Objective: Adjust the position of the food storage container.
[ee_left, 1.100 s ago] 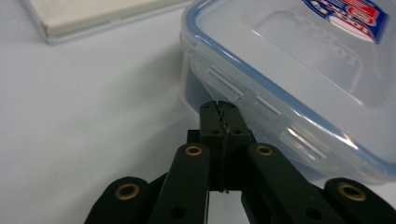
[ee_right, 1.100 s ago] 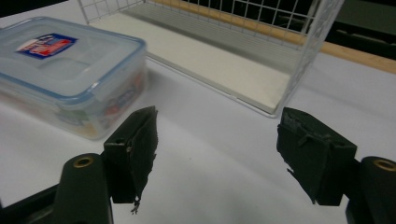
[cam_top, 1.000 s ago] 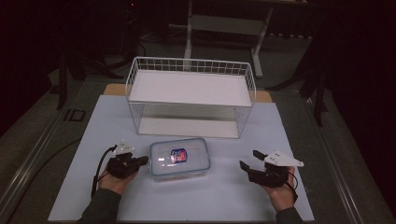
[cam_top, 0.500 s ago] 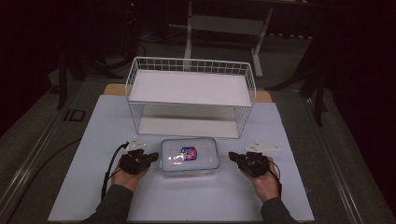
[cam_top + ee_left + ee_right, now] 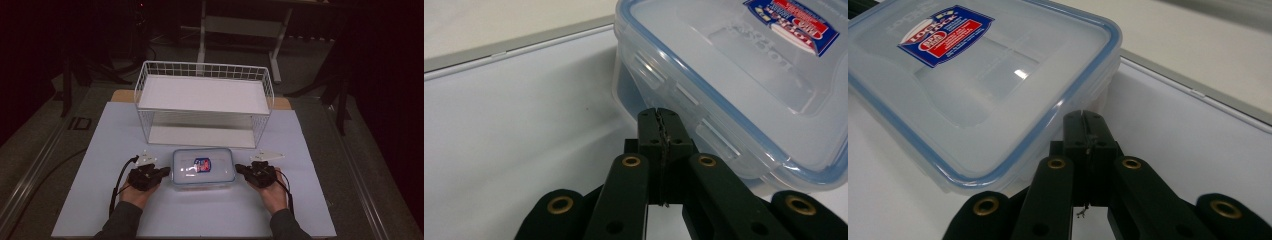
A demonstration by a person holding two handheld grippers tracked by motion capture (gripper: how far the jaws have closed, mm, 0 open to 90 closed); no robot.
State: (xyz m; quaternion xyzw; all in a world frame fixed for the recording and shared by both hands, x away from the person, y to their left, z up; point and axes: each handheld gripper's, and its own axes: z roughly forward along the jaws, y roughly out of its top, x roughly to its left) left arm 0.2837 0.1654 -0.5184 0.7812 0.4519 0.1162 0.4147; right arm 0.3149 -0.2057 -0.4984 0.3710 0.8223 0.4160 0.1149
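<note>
One container (image 5: 203, 167) btwn two closed grippers: left gripper (image 5: 165, 172), right gripper (image 5: 241, 169).

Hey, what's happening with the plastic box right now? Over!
Both tools shut, left tool and right tool flanking the lidded box. Nothing held. Wire rack behind, path clear.
</note>
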